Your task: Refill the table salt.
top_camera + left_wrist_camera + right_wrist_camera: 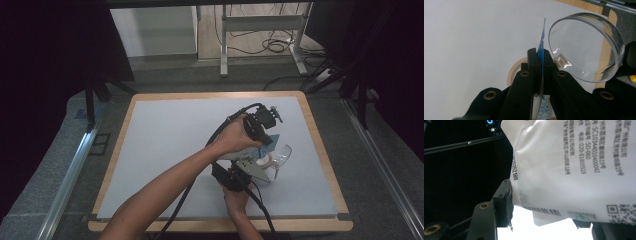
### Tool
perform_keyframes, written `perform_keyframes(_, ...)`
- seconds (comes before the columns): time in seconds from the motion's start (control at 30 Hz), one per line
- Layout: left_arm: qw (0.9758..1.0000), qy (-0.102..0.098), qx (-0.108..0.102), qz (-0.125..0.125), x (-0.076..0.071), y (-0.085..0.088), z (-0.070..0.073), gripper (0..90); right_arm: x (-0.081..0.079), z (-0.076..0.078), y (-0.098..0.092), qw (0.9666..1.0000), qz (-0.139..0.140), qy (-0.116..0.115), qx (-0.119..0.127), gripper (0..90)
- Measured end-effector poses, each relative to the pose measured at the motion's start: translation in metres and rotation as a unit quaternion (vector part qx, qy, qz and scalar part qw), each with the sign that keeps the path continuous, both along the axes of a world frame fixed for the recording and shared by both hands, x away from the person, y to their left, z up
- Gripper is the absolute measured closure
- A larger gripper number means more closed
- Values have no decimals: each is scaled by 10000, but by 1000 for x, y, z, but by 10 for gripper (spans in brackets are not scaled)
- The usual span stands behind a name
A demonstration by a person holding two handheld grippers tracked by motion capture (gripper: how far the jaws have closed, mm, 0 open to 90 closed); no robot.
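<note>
A white packet [569, 165] with black print and a blue top edge [541, 40] is held up over the right half of the white mat [165, 140]. My left gripper [540, 53] is shut on that thin blue edge, reaching in from the upper side [262, 131]. From below, my right gripper [544, 211] has the packet's printed body between its jaws, and its left pad presses the side seam; in the high view it sits lower [250, 172]. A clear round dish [586, 47] lies tilted right beside the packet [281, 154].
A thin beige ring [513, 71] lies on the mat under the left gripper. The mat has a wooden border [320, 150], close to the dish on the right. Black cables trail from both grippers toward the near edge. A desk frame [260, 30] stands beyond the table.
</note>
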State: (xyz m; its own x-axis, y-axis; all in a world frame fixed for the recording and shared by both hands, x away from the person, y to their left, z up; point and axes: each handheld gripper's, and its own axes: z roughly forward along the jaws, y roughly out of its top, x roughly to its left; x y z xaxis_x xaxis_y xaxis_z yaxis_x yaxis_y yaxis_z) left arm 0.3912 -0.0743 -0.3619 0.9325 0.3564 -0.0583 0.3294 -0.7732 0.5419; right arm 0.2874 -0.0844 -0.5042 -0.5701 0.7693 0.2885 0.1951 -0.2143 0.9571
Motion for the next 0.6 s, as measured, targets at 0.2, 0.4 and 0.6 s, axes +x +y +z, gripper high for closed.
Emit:
perform_keyframes(0.2, 9999, 10, -139, 24, 0, 4, 0, 900, -2, -3, -1, 9999, 40, 25, -92, 441)
perform_keyframes(0.4, 9995, -6, -287, 92, 1, 9, -1, 900, -2, -6, -3, 9998, 68, 69, -184, 435)
perform_keyframes(0.6, 9989, 2, -451, 141, 1, 17, 1, 900, -6, -12, -4, 9995, 27, 58, -325, 429)
